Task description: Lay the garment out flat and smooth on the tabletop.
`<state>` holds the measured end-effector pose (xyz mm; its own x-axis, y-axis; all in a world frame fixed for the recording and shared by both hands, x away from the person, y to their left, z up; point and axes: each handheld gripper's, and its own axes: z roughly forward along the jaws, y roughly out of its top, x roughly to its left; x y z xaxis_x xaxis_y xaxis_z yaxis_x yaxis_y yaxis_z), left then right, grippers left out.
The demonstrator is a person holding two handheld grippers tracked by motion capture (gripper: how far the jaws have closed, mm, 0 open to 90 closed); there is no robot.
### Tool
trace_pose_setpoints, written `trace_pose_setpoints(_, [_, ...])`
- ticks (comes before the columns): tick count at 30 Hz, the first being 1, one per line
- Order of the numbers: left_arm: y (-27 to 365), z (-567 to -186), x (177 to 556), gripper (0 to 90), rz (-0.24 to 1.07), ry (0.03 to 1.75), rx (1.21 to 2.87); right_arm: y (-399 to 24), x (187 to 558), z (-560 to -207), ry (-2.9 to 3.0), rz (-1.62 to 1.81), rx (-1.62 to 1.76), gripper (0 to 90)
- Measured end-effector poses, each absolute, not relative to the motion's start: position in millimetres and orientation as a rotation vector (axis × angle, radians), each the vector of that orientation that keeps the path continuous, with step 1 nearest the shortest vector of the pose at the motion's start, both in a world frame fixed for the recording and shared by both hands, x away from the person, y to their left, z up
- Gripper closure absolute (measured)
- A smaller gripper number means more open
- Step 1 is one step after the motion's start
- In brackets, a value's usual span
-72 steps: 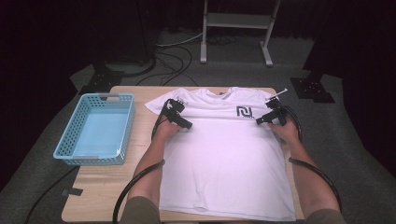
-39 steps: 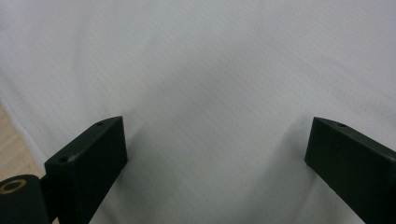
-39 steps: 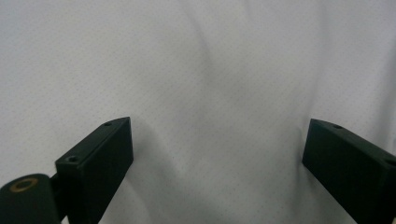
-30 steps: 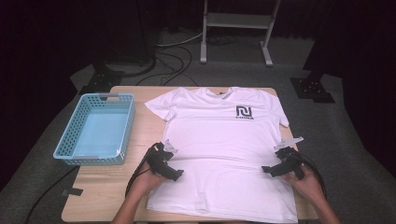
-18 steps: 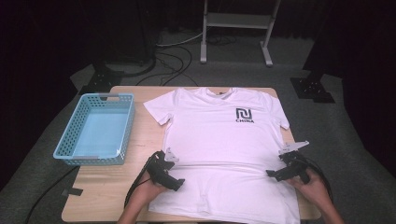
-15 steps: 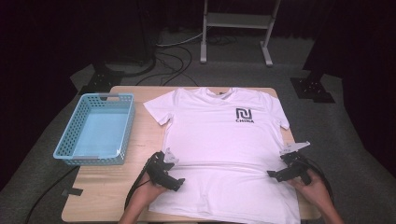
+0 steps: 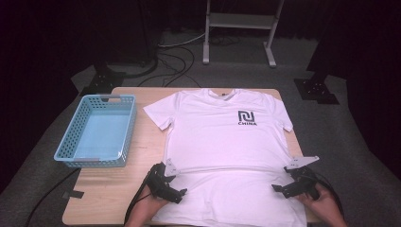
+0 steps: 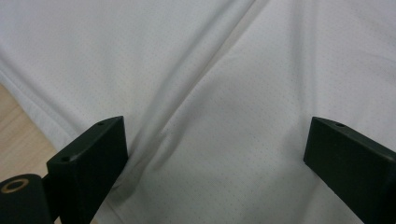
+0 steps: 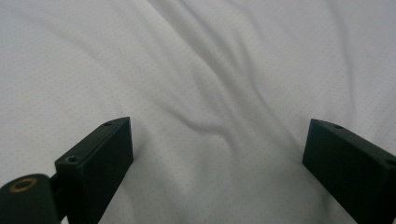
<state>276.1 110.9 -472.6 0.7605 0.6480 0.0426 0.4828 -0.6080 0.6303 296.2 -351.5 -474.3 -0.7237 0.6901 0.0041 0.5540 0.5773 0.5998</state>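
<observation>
Seemingly, the step in hand is taking hold of a white T-shirt near its lower part, probably to fold it. From the high view, the shirt is lying flat and face up on the wooden table, collar at the far edge and hem toward the person; a blue basket is sitting just beside it on the left. The left claw is resting at the shirt's left side edge and the right claw at its right side edge, level with each other, below a faint crease running across the cloth.

Along the left gripper view, the claw is standing spread wide, a diagonal wrinkle of fabric lying between the jaws, a strip of table showing at the left.

Along the right gripper view, the claw is likewise gaping, rumpled cloth lying between its jaws.

Next, I judge, both need lowering and pinching the fabric evenly before lifting together.
</observation>
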Motion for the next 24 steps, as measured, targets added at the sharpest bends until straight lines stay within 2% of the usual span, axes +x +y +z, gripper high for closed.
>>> trace_pose_setpoints(7, [112.6, -468.6, 285.1, 5.1, 0.344, 0.856, 2.312, -353.4, 294.6, -472.6, 2.599, 0.886, 1.014, 8.0])
trace_pose_setpoints(10, [112.4, -469.0, 288.2, 5.1, 0.357, 0.836, 2.36, -348.9, 292.6, -474.0, 2.62, 0.876, 0.966, 7.7])
trace_pose_setpoints(19, [115.4, -468.6, 270.1, 5.1, 0.364, 0.79, 2.373, -354.2, 280.6, -472.4, 2.623, 0.849, 0.925, 8.3])
trace_pose_setpoints(24, [114.0, -462.5, 293.1, 5.1, 0.353, 0.809, 2.34, -352.2, 290.6, -460.6, 2.591, 0.902, 0.947, 8.3])
